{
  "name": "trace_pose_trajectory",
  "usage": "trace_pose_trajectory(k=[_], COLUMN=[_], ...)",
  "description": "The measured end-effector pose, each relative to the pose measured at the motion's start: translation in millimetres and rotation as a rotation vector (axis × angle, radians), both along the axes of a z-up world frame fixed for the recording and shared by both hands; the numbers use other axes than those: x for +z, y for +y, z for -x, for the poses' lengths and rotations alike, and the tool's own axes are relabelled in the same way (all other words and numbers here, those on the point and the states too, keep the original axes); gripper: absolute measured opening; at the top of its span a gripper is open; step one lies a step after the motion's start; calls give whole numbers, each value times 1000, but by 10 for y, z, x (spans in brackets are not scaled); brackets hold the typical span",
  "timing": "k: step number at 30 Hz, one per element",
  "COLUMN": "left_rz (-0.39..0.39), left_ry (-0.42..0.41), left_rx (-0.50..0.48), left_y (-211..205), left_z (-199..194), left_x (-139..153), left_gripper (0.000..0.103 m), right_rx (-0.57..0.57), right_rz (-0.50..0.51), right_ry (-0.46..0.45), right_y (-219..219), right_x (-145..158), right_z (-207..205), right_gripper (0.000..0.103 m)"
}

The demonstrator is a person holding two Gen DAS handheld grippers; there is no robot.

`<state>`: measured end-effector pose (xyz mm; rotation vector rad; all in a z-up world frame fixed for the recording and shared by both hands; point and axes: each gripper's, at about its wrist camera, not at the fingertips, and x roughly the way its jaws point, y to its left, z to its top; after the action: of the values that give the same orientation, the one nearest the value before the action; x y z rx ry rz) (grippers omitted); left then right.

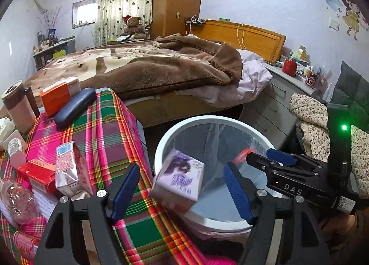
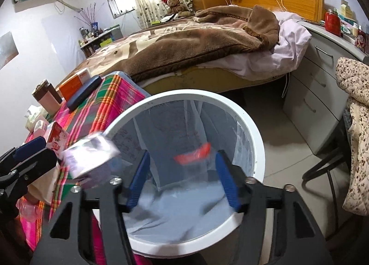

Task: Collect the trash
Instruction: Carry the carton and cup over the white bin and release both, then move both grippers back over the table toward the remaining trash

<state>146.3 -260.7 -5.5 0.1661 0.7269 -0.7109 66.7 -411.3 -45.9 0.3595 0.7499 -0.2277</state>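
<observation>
A white round bin [image 1: 162, 147] with a clear liner stands beside the plaid-covered table; in the right wrist view its rim [image 2: 253, 131] fills the middle. A purple carton [image 1: 177, 178] is loose and blurred in the air between my left gripper's open fingers, over the bin's near rim; it also shows in the right wrist view [image 2: 90, 158]. A red wrapper [image 2: 193, 153] is blurred in the air inside the bin, between my right gripper's open fingers; it also shows in the left wrist view [image 1: 244, 154]. My left gripper [image 1: 182, 188] and right gripper [image 2: 183, 179] are both open and empty.
The plaid table [image 1: 103, 131] holds a pink carton [image 1: 69, 170], a red box [image 1: 37, 173], an orange box [image 1: 58, 95], a dark case [image 1: 75, 106], a cup [image 1: 17, 108] and a plastic bottle [image 1: 17, 200]. A bed [image 1: 150, 66], grey drawers [image 1: 269, 103] and a floral cloth on a chair [image 2: 355, 126] surround the bin.
</observation>
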Motion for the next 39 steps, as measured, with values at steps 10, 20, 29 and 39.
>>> trace_pose_trajectory(k=[10, 20, 29, 39], left_rz=[37, 69, 68, 56], left_ry=[-26, -55, -87, -70], left_rx=[33, 100, 197, 329], left_y=[287, 759, 1422, 2206], left_z=[88, 196, 240, 191], left_x=[184, 314, 368, 203], left_gripper=[78, 78, 79, 80], right_rx=[-5, 49, 133, 239], right_rz=[24, 35, 35, 7], right_ry=[-35, -86, -134, -119], right_y=[137, 411, 775, 1257], right_x=[133, 268, 375, 294], right_z=[45, 77, 33, -118], right_gripper=[61, 61, 61, 61])
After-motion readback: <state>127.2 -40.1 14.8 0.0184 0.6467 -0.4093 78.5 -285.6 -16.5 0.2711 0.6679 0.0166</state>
